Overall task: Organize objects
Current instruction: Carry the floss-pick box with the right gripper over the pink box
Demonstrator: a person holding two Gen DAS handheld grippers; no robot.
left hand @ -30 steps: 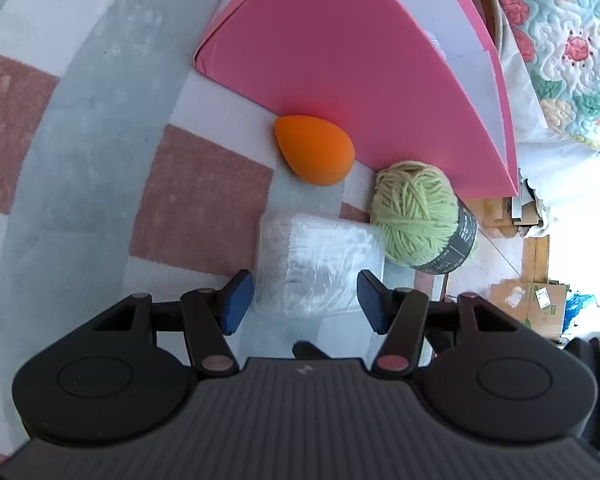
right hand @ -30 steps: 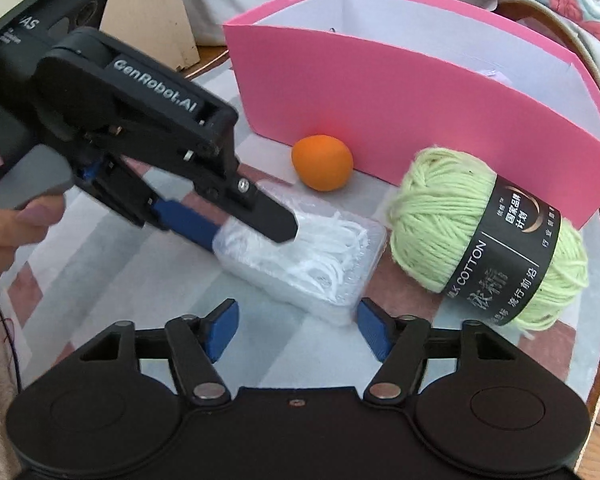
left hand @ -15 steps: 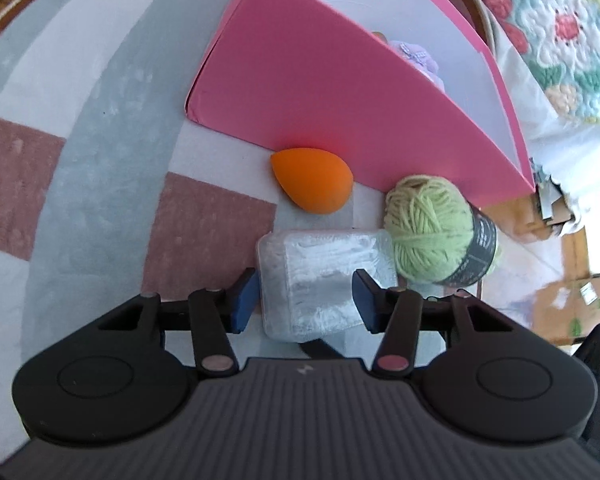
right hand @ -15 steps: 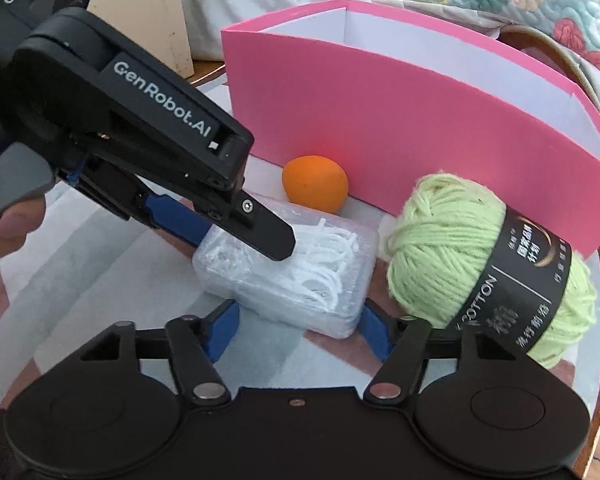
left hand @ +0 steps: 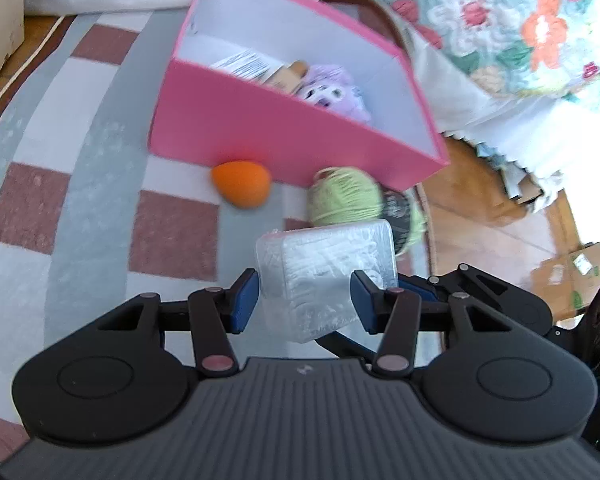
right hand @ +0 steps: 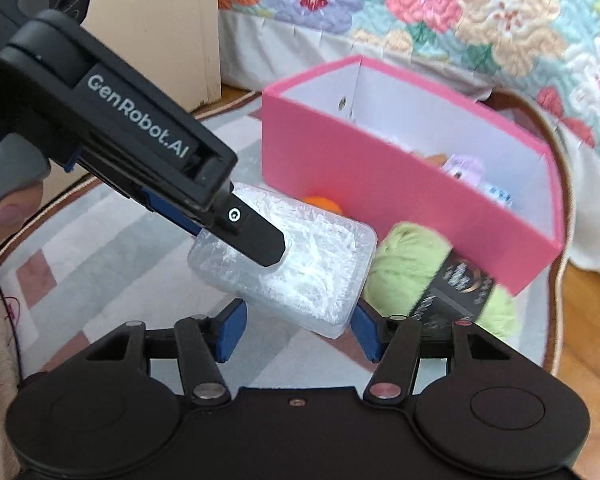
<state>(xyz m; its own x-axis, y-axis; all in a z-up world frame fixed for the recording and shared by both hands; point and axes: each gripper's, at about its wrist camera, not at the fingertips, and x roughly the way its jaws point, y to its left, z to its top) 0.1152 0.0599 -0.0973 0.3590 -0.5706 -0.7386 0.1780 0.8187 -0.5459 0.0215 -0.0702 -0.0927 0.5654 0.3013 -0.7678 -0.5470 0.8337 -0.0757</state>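
From here I see a rug [left hand: 76,184] patterned in grey, white and dusty-red blocks with a pale corded edge, lying on a wooden floor [left hand: 480,196]. Behind it stands a bed with a floral quilt [right hand: 440,12] over a white valance [right hand: 284,44]. A beige cabinet side [right hand: 160,24] stands at the left. Flattened cardboard [left hand: 564,280] lies in bright daylight on the floor.
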